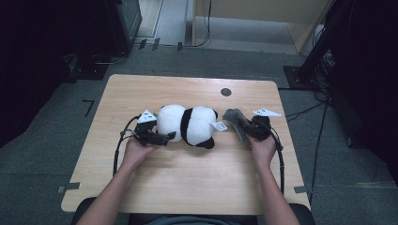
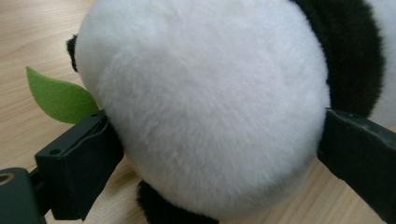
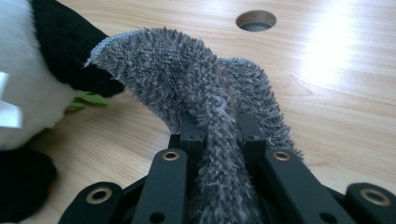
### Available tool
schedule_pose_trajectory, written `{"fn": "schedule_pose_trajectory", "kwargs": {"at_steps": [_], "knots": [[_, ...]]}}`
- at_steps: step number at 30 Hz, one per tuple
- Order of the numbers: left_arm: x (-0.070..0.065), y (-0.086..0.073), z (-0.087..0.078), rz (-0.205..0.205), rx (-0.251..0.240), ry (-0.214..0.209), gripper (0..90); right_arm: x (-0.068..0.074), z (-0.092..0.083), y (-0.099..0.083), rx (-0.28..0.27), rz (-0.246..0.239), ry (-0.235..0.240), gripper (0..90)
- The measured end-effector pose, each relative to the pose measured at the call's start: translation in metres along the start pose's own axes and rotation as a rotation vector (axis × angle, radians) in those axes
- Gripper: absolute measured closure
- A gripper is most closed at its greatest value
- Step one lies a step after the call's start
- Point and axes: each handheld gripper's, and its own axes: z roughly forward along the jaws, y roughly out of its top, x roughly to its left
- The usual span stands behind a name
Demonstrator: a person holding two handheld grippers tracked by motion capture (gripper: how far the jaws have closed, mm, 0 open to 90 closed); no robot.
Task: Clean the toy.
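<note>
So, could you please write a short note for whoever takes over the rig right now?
Left gripper: jaws spread around the white end of the panda toy, pressing its fur on both sides; whether it truly grips, I cannot tell.
Right gripper: shut on a grey fuzzy cloth, held just right of the panda.
The panda lies on its side mid-table; a green felt leaf sticks out beside it.
Done: cloth picked up, panda steadied.
Left: probably bring the cloth onto the panda; it has not touched it yet.
</note>
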Motion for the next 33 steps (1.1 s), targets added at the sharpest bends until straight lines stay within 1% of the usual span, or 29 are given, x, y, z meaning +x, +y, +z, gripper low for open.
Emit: {"fn": "schedule_pose_trajectory", "kwargs": {"at_steps": [1, 2, 3, 4, 6, 7, 11, 14, 15, 16, 17, 18, 19, 22, 24, 25, 26, 29, 33], "knots": [[0.000, 0.000, 0.000, -0.005, 0.002, 0.005, 1.3, 0.001, -0.001, 0.002, 0.004, -0.010, 0.002, 78.1], [0.000, 0.000, 0.000, -0.014, 0.000, 0.000, 2.5, 0.003, -0.002, 0.004, 0.007, -0.014, 0.005, 78.1], [0.001, -0.001, 0.000, -0.019, -0.003, -0.006, 6.7, 0.004, -0.004, 0.007, 0.002, -0.012, 0.021, 78.1], [0.001, -0.001, 0.000, -0.023, -0.008, -0.007, 6.7, 0.004, -0.004, 0.007, 0.002, -0.012, 0.021, 78.1], [0.002, -0.003, 0.000, -0.025, -0.016, -0.013, 8.8, 0.005, -0.007, 0.010, -0.007, -0.012, 0.027, 78.1], [0.002, -0.003, -0.001, -0.020, -0.021, -0.014, 12.3, 0.006, -0.009, 0.014, 0.003, -0.012, 0.035, 78.1], [0.002, -0.004, -0.001, -0.023, -0.034, -0.018, 14.4, 0.008, -0.014, 0.021, 0.000, -0.020, 0.041, 78.1], [0.002, -0.005, -0.002, -0.022, -0.038, -0.018, 19.0, 0.010, -0.017, 0.028, -0.014, -0.037, 0.047, 77.5], [0.002, -0.005, -0.002, -0.024, -0.042, -0.017, 21.5, 0.015, -0.018, 0.033, -0.008, -0.061, 0.048, 77.6], [0.002, -0.005, -0.003, -0.026, -0.042, -0.015, 21.5, 0.015, -0.018, 0.033, -0.008, -0.061, 0.048, 77.6], [0.001, -0.005, -0.003, -0.027, -0.041, -0.015, 22.6, 0.017, -0.018, 0.036, -0.009, -0.072, 0.043, 77.7], [0.001, -0.005, -0.004, -0.028, -0.039, -0.013, 24.2, 0.020, -0.020, 0.042, -0.023, -0.080, 0.051, 77.8], [0.001, -0.005, -0.004, -0.028, -0.039, -0.013, 24.8, 0.020, -0.020, 0.042, -0.023, -0.080, 0.051, 77.8], [0.000, -0.005, -0.005, -0.033, -0.036, -0.011, 25.9, 0.025, -0.021, 0.052, -0.020, -0.090, 0.062, 77.7], [-0.001, -0.004, -0.005, -0.035, -0.035, -0.006, 27.1, 0.029, -0.022, 0.058, -0.026, -0.095, 0.076, 77.7], [-0.001, -0.004, -0.006, -0.037, -0.033, -0.004, 28.4, 0.034, -0.024, 0.064, -0.030, -0.101, 0.090, 77.7], [-0.002, -0.004, -0.006, -0.037, -0.033, -0.003, 28.4, 0.034, -0.024, 0.064, -0.030, -0.101, 0.090, 77.7], [-0.004, -0.004, -0.007, -0.045, -0.040, 0.006, 29.4, 0.040, -0.023, 0.073, -0.033, -0.107, 0.107, 77.7], [-0.008, -0.005, -0.010, -0.048, -0.042, 0.015, 31.2, 0.050, -0.021, 0.083, -0.035, -0.128, 0.119, 77.7]]}}
